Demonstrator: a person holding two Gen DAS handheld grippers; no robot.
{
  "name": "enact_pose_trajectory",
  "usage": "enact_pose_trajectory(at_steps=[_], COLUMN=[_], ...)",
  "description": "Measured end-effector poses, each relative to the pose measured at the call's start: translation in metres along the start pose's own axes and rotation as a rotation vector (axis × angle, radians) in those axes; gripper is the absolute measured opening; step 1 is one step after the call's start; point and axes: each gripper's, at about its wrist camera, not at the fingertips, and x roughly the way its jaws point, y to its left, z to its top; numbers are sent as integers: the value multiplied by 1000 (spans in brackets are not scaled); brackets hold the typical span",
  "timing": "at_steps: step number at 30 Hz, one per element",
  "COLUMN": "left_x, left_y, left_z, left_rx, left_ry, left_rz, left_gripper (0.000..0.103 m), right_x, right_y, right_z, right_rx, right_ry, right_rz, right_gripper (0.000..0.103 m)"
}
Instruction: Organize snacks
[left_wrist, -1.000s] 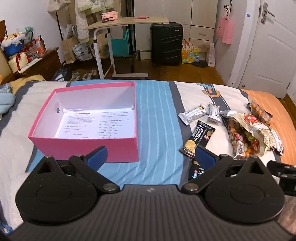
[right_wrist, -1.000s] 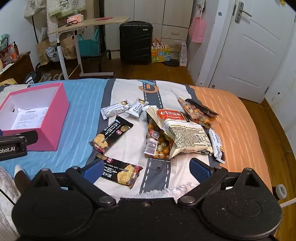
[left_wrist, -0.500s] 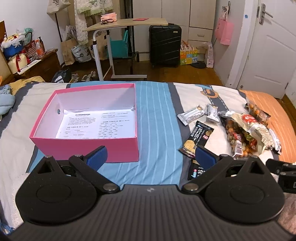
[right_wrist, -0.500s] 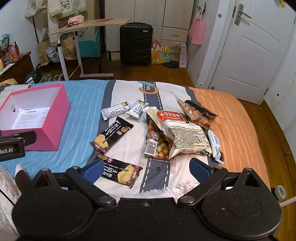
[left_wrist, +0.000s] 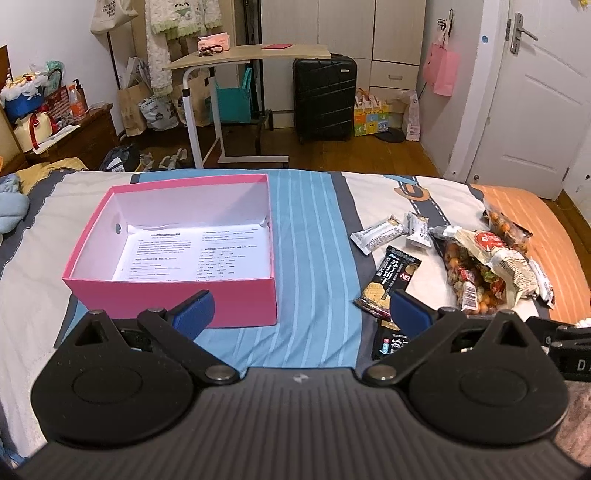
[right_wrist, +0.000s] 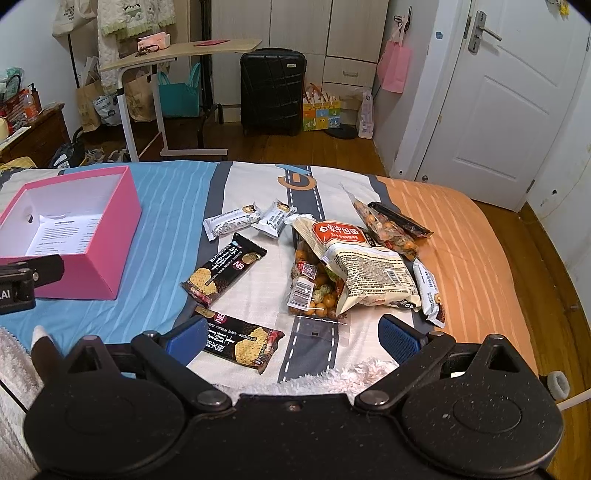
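Pink box (left_wrist: 177, 306) holds only printed sheet (left_wrist: 192, 254); snacks (right_wrist: 354, 266) outside

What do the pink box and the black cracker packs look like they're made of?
Pink box: looks like matte cardboard, with thin flat walls, a white inside and a punched hole in one side. Black cracker packs: probably glossy plastic film, judging by the crimped ends and slight sheen. Contents are not visible.

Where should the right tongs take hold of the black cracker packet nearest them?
Probably the near black cracker packet by its crimped right end, coming from above: it lies flat on the bed, that edge is free, and the open right tongs hover right there.
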Motion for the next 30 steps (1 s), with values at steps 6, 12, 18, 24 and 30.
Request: enact_pose_trajectory(at_steps=[6, 12, 18, 24, 30], left_x=[-2, 1, 4, 6, 7], left_y=[0, 0, -4, -7, -10], left_z=[-1, -2, -4, -5, -6], left_rx=[6, 5, 11, 19, 23], left_ry=[-3, 15, 26, 32, 38], left_rz=[-6, -35, -42, -52, -54], left_gripper=[103, 103, 103, 103, 103], right_x=[1, 2, 3, 3, 4], right_y=[-1, -2, -2, 1, 0], right_z=[-3, -3, -5, -5, -7], right_rx=[1, -2, -9, -15, -20], right_ry=[-5, -5, -6, -7, -6], right_rz=[-1, 0, -2, -6, -4], right_gripper=[100, 100, 100, 100, 100])
